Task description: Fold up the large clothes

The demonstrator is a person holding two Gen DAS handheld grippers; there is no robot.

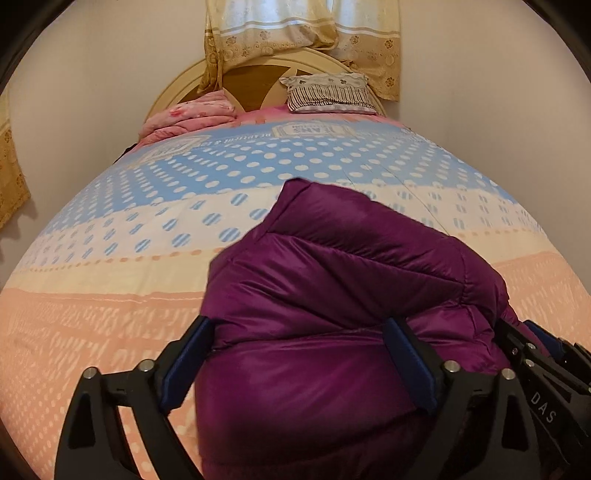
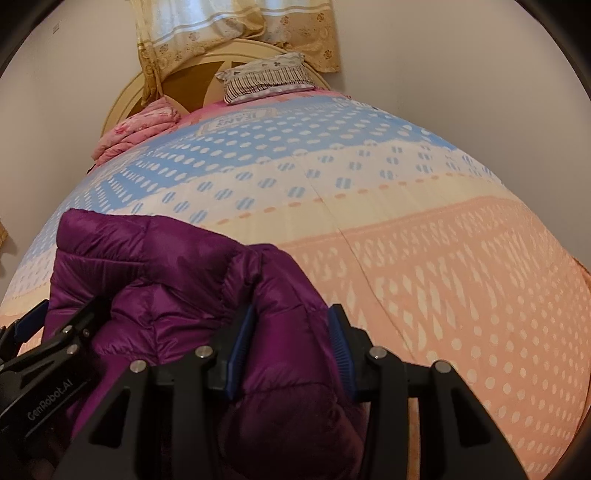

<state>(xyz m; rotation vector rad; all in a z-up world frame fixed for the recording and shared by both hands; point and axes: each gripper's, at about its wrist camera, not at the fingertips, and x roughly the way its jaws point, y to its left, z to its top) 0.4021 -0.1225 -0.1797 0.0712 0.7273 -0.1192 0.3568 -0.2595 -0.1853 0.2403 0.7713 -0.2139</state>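
Left claw (image 1: 299, 354): jaws set wide apart with a thick roll of the purple puffer jacket (image 1: 343, 280) bulging between the blue pads (image 1: 184, 365); the padding is seen pressed against both, so the claw is judged to be gripping the jacket's left side. Right claw (image 2: 291, 350): jaws narrower, closed on a ridge of the same jacket (image 2: 177, 280), fabric squeezed between the ribbed pads (image 2: 341, 350). In each wrist view the other claw's body is seen just beside, so both holds are placed close together along the jacket's near edge.

The jacket is bunched into a mound, its far part resting on the patterned bedspread (image 1: 110, 314) near the foot of the bed. The two-sided hold is judged to be for keeping the slippery, puffy layers stacked while a fold is carried over; one grip alone would likely let the bulk spring open.

Further out: pillow (image 1: 328, 94) and a folded pink quilt (image 1: 188, 118) against the headboard (image 1: 258, 83), curtain (image 1: 303, 33) above. These lie well apart from the jacket.
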